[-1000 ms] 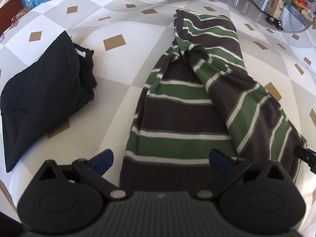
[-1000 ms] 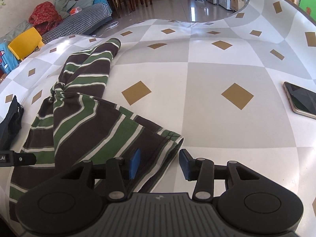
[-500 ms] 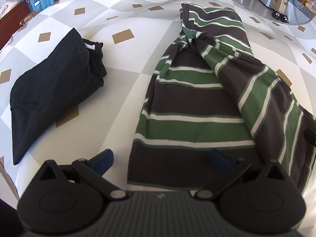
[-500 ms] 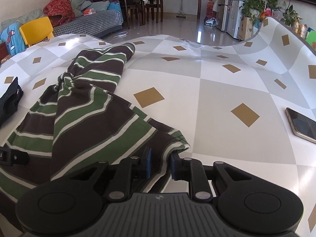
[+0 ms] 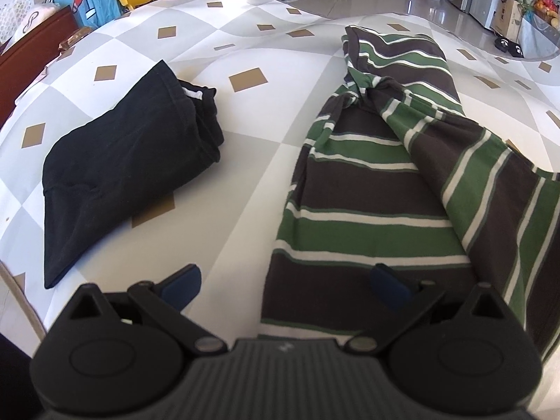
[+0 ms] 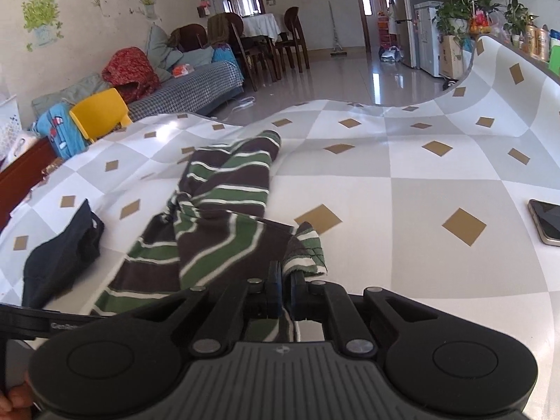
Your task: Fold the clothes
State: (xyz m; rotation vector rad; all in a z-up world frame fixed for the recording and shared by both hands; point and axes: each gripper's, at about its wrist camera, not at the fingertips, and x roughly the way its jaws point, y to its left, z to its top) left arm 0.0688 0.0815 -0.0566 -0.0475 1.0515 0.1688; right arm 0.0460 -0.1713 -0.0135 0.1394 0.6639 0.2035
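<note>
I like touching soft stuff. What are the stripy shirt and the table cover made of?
The stripy shirt looks like soft knit fabric, perhaps cotton: matte, and it bunches and twists. The table cover looks like smooth plastic or vinyl: slightly shiny, with a glare patch and printed diamonds.

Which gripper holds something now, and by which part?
The right gripper pinches the striped shirt at its hem corner. The left gripper is open, holding nothing.

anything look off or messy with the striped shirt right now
Yes. The striped shirt is not lying flat: around its middle the fabric is twisted into a bunched knot, and one side lies folded diagonally over the body. The right gripper has pinched its corner off the table; the left gripper is open.
</note>
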